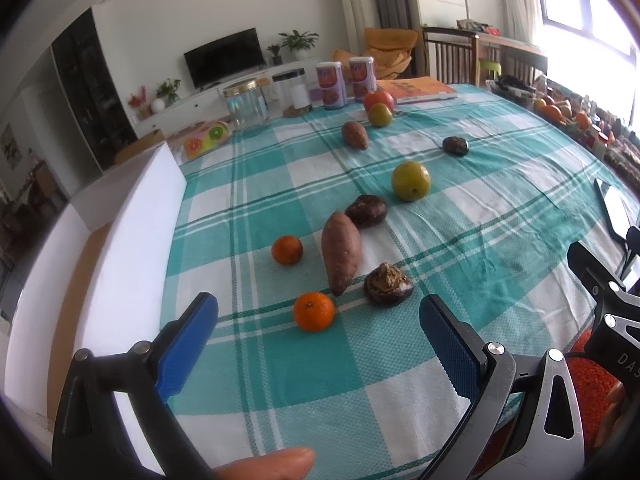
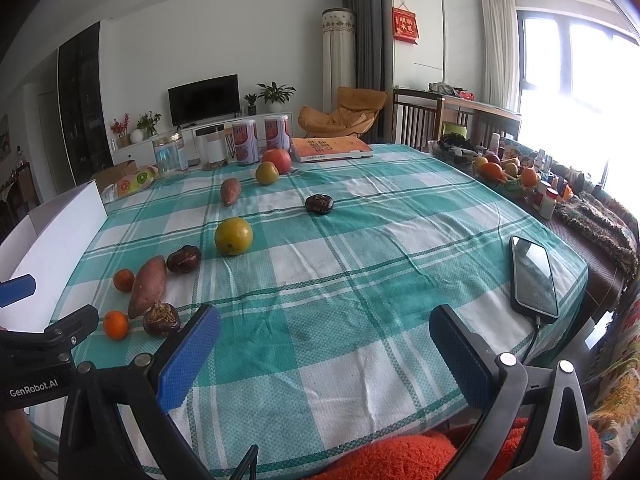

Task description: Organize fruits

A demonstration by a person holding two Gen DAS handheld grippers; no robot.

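Your left gripper (image 1: 318, 314) hangs over the near left of the teal-and-white checked tablecloth (image 1: 460, 216) with its blue-padded jaws spread wide and nothing between them; your right gripper (image 2: 324, 326) hovers further right, equally spread and empty. Just beyond your left tool lies a small orange mandarin (image 1: 314, 311), with a brown knobbly water chestnut (image 1: 387, 283) to its right and a long reddish sweet potato (image 1: 340, 251) between and behind them. A second small mandarin (image 1: 287, 250) sits left of the sweet potato, a dark glossy chestnut (image 1: 366, 211) touches its far end, and a round yellow-green fruit (image 1: 411, 181) rests further back. Far across the cloth lie another dark chestnut (image 1: 455, 145), a shorter sweet potato (image 1: 355, 134), a second yellow-green fruit (image 1: 380, 115) and a red apple (image 1: 378, 99). A black phone (image 2: 535, 279) lies at the right edge
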